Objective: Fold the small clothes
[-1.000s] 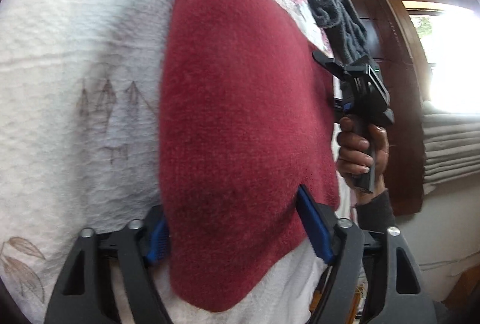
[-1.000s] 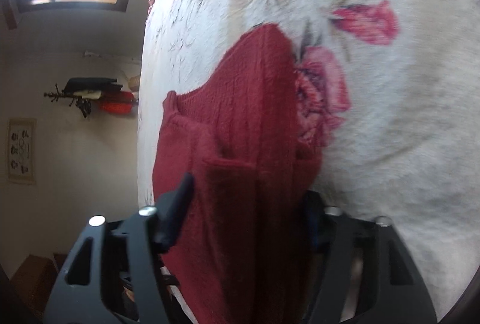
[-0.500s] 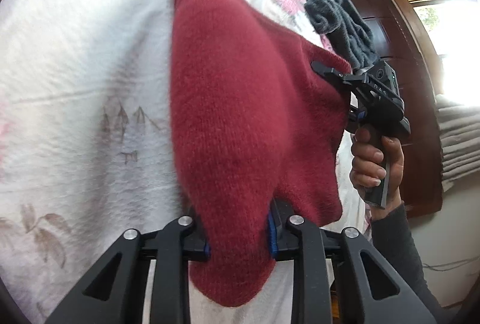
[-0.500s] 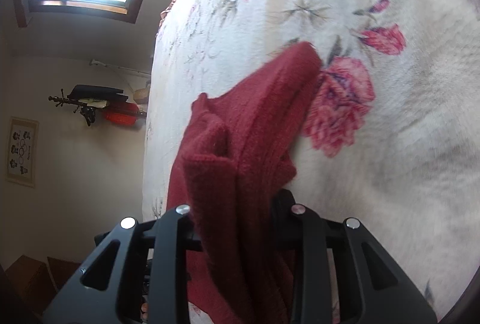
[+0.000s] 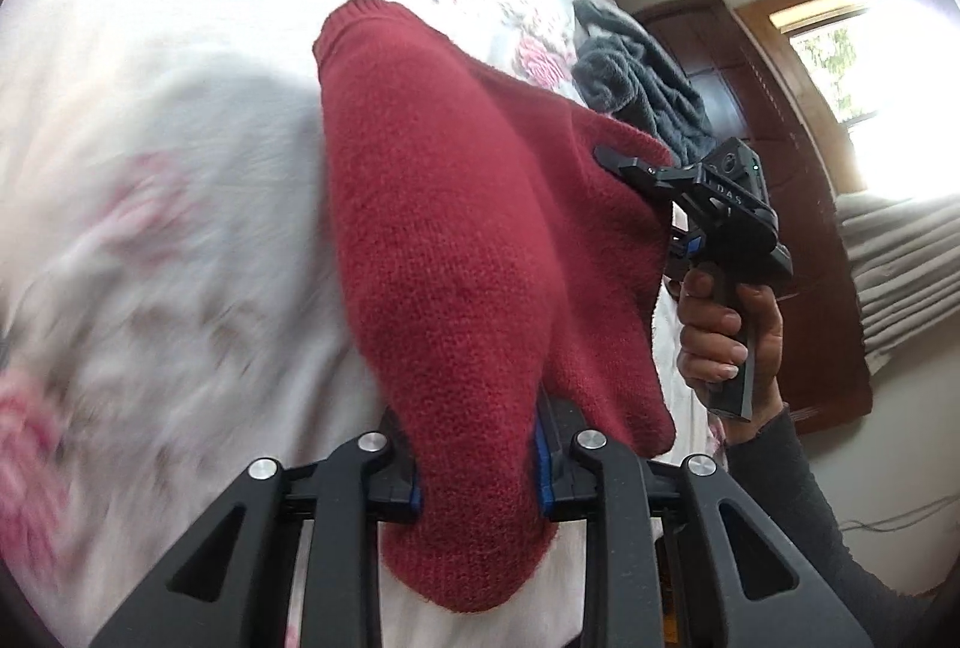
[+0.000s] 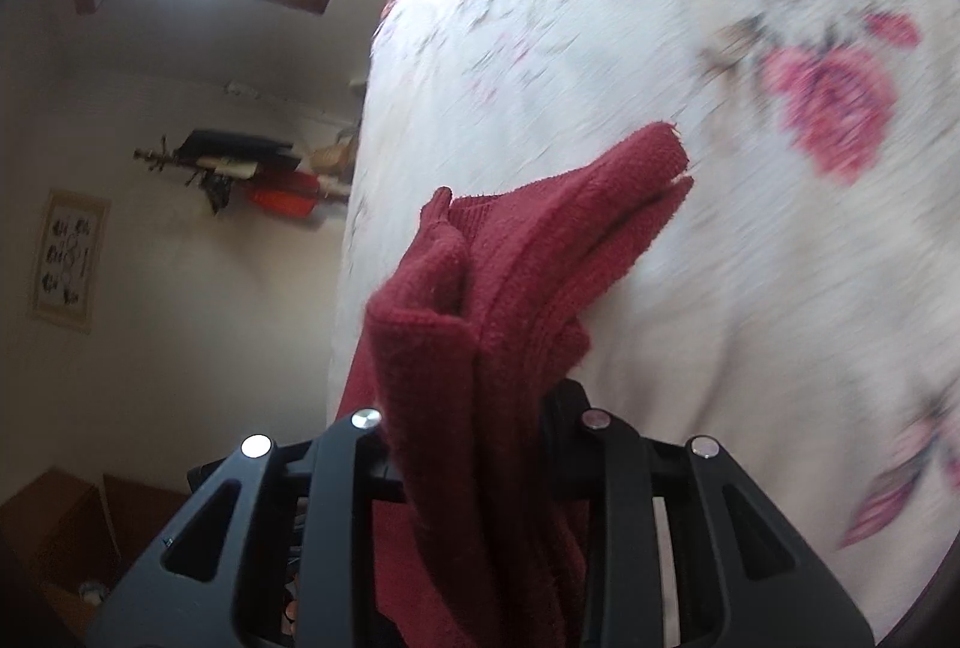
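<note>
A dark red knitted sweater point(image 5: 444, 240) hangs lifted above a white floral bedspread point(image 5: 150, 168). My left gripper point(image 5: 477, 468) is shut on the near edge of the sweater, the knit bulging out between its blue pads. The right gripper point(image 5: 636, 174) shows in the left wrist view, held by a hand point(image 5: 720, 336), clamped on the sweater's far corner. In the right wrist view my right gripper point(image 6: 480, 432) is shut on bunched layers of the red sweater point(image 6: 528, 264), whose far tip droops toward the bedspread point(image 6: 750, 288).
A grey fuzzy garment point(image 5: 642, 78) lies on the bed behind the sweater. A dark wooden door point(image 5: 750, 108) and a bright window point(image 5: 864, 72) stand to the right. The bed's edge, a wall rack point(image 6: 240, 162) and a framed picture point(image 6: 66, 258) show in the right wrist view.
Both grippers went from open around the sweater to shut on it, then lifted it off the bedspread; the bed looks farther away and blurred with motion.
</note>
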`<state>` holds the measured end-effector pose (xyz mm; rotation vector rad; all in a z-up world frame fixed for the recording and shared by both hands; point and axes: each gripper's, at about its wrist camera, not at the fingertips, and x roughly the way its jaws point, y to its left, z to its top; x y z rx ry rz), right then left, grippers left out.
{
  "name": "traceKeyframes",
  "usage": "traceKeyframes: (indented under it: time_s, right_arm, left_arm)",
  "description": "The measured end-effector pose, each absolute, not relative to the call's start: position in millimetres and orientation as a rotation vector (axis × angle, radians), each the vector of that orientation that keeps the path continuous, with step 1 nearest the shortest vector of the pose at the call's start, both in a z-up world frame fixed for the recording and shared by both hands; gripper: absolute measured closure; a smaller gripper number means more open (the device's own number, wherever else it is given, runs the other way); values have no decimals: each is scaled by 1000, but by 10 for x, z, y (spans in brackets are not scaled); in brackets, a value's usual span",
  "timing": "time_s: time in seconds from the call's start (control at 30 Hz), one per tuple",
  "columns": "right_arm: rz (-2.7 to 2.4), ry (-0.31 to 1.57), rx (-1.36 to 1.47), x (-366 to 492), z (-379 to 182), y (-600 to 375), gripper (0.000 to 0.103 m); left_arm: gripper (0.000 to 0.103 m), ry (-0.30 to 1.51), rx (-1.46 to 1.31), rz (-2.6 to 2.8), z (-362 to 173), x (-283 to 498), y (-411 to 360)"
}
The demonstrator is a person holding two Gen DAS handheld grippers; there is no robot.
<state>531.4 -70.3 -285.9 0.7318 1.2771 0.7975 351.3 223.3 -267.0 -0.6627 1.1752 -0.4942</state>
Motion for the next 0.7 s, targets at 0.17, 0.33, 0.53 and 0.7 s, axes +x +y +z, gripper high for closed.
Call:
traceKeyframes:
  time_s: [0.17, 0.33, 0.53, 0.7]
  right_arm:
    - [857, 1336, 709, 5016, -2963, -230, 77]
    - [892, 1392, 678, 4736, -3145, 111, 77]
    - [840, 1462, 644, 4565, -3481, 172, 77]
    - [726, 1518, 601, 4557, -3700, 32, 45]
  left_arm:
    - [78, 1166, -711, -432, -2750, 2997, 2615]
    - [78, 1172, -754, -390, -2946, 2599, 2863]
    - [77, 1214, -831, -355, -3429, 2394, 2958]
    - [46, 1286, -904, -288, -3846, 2391, 3045]
